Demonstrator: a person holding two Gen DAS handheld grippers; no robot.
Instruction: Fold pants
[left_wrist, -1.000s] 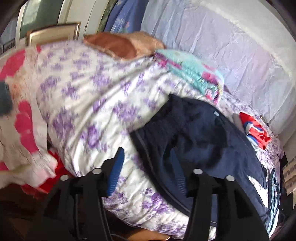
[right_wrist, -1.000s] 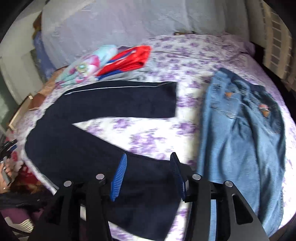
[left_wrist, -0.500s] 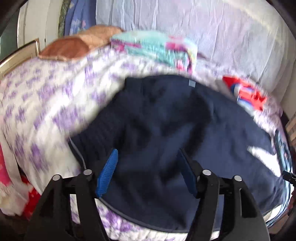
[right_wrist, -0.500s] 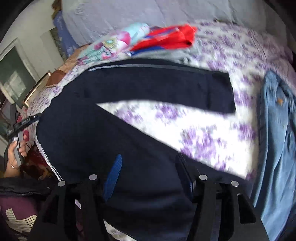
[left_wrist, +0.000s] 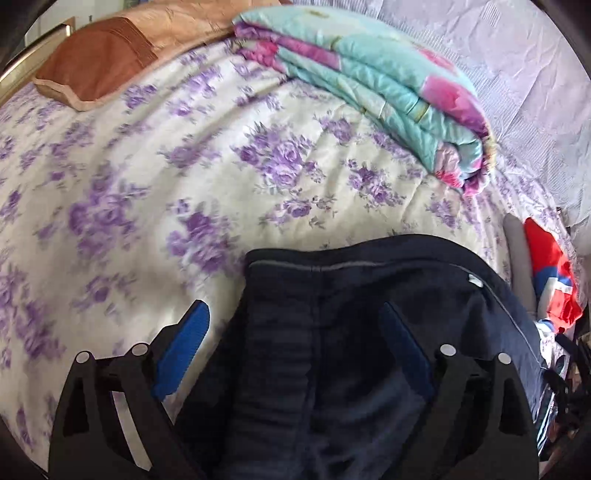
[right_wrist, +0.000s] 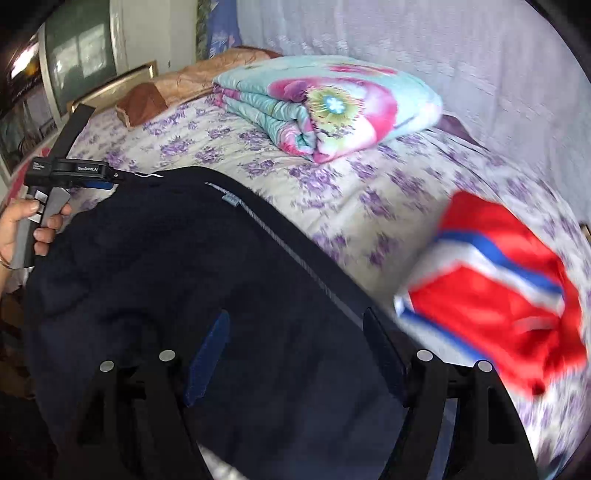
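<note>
Left wrist view: the left gripper (left_wrist: 295, 347) is being held spread, unclenched, over the pants (left_wrist: 332, 350), whose waistband edge lies just ahead.

Right wrist view: the right gripper (right_wrist: 295, 350) is likewise being held released over soft, limp, light cloth; its piped seam is judged the best hold.

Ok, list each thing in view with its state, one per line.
Pants: navy, spread flat on the bed, not folded.
Left gripper: open, over the waistband.
Right gripper: open, over the pants.
Quilt: folded, on the bed.
Red garment: bunched beside the pants.
Pillow: lying at the bed's far edge.
</note>
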